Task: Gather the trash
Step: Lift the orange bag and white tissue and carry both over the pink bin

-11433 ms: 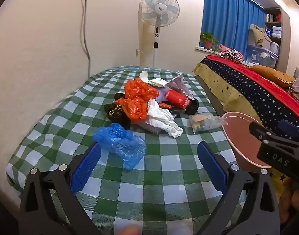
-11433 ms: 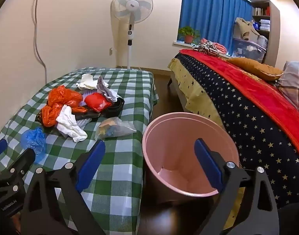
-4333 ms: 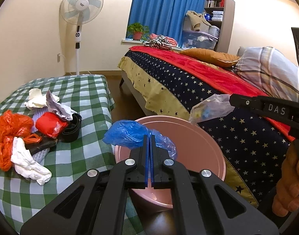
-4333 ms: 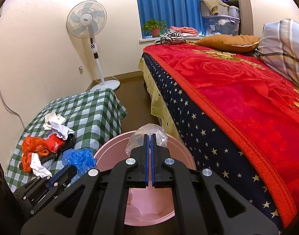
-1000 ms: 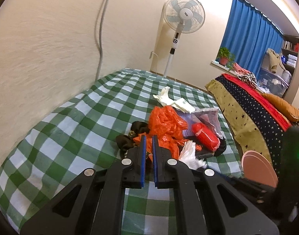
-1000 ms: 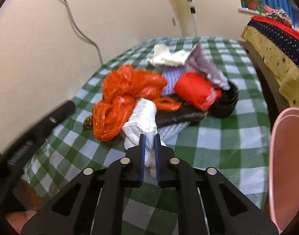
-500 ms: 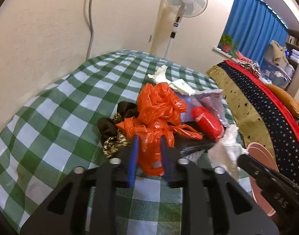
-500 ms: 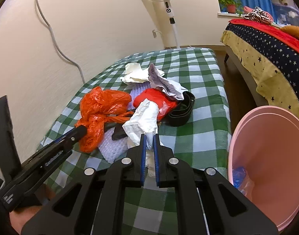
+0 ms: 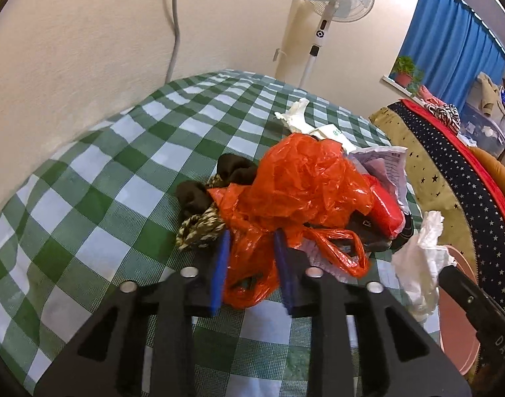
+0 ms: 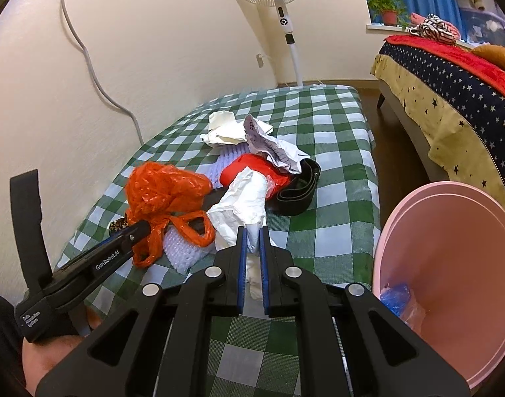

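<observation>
Two blue-padded fingers of the left gripper [image 9: 251, 266] stand partly apart on either side of the lower lobe of an orange plastic bag [image 9: 295, 195], close against it, though the left wrist view does not settle whether they are pinching it. That bag sits on the green checked tablecloth [image 9: 97, 182] at the front of a heap: a dark scrunchie and braided cord [image 9: 203, 211] just to its left, a red packet [image 9: 386, 210] and crumpled lined paper [image 9: 390, 165] behind it to the right, white paper scraps [image 9: 298, 117] further back. At the right edge a white crumpled bag [image 9: 421, 261] hangs off the black tip of the other tool, above the rim of a pink bin [image 9: 457, 311]. From the right wrist view, the right gripper [image 10: 251, 264] has its pads nearly closed on the white crumpled bag [image 10: 242, 205], which bulges above them and trails below. The left gripper [image 10: 133, 230] reaches in from the left, its tip at the knot of the orange plastic bag [image 10: 163, 188]. A black strap coil [image 10: 298, 192] lies behind the white bag. The pink bin [image 10: 451, 264] stands just beside the table edge, with a blue plastic bag [image 10: 396, 296] inside.
</observation>
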The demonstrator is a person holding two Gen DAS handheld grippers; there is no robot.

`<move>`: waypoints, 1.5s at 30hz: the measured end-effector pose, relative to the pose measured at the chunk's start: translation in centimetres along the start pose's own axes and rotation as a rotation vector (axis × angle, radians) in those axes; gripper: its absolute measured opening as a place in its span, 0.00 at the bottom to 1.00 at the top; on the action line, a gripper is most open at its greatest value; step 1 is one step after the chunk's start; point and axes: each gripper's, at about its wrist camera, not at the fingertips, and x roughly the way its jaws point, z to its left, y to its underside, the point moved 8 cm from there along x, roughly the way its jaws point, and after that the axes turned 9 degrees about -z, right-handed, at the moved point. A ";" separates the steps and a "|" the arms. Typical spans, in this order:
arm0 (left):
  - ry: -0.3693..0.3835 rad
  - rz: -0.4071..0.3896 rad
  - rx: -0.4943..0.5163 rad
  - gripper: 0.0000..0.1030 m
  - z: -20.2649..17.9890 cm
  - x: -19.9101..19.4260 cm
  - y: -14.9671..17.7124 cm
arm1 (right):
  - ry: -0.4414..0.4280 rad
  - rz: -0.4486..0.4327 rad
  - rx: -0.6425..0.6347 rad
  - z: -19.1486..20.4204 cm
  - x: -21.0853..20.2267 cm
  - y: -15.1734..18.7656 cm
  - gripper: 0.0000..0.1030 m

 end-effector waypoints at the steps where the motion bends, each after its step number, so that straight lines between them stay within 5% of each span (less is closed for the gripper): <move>1: 0.004 0.000 0.000 0.15 0.0 0.0 0.0 | 0.001 -0.002 -0.001 0.0 -0.1 0.0 0.08; 5: 0.019 -0.008 0.016 0.04 -0.5 -0.4 -0.1 | 0.004 -0.011 -0.001 0.0 -0.5 -0.2 0.08; 24: 0.095 -0.133 0.081 0.04 -2.4 -7.4 -2.5 | 0.065 -0.108 0.009 -1.2 -6.7 -1.8 0.08; 45: 0.202 -0.185 0.126 0.04 -5.0 -12.4 -2.9 | 0.139 -0.200 -0.003 -2.4 -14.4 -3.8 0.08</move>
